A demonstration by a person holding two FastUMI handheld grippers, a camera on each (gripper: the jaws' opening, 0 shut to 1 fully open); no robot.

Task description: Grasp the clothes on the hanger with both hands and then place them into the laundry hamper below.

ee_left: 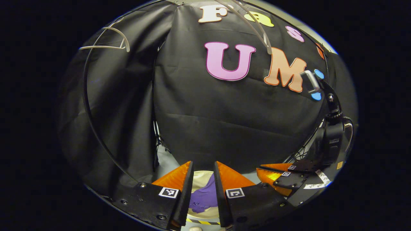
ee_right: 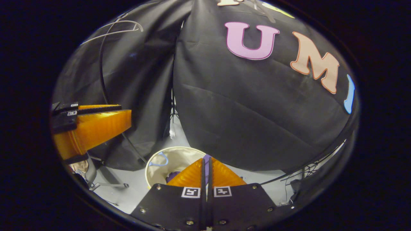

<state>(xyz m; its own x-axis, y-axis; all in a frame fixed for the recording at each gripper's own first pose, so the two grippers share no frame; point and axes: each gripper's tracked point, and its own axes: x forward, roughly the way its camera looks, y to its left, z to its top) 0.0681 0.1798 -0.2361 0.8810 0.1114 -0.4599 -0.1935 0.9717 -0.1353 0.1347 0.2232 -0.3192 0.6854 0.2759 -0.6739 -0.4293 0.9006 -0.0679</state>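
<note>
Two grippers, two bare hangers (ee_left: 107, 43), one hamper (ee_right: 160, 154), one purple cloth (ee_left: 205, 195). The cloth lies crumpled in the hamper, below the left gripper (ee_left: 204, 179), whose fingers stand apart, released. The right gripper (ee_right: 206, 170) is almost clenched above the hamper, holding nothing.

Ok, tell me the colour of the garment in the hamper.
Purple garment, clearest in the left gripper view.

Pale floor (ee_right: 135, 189); laundry hamper (ee_right: 154, 170) on it
</note>
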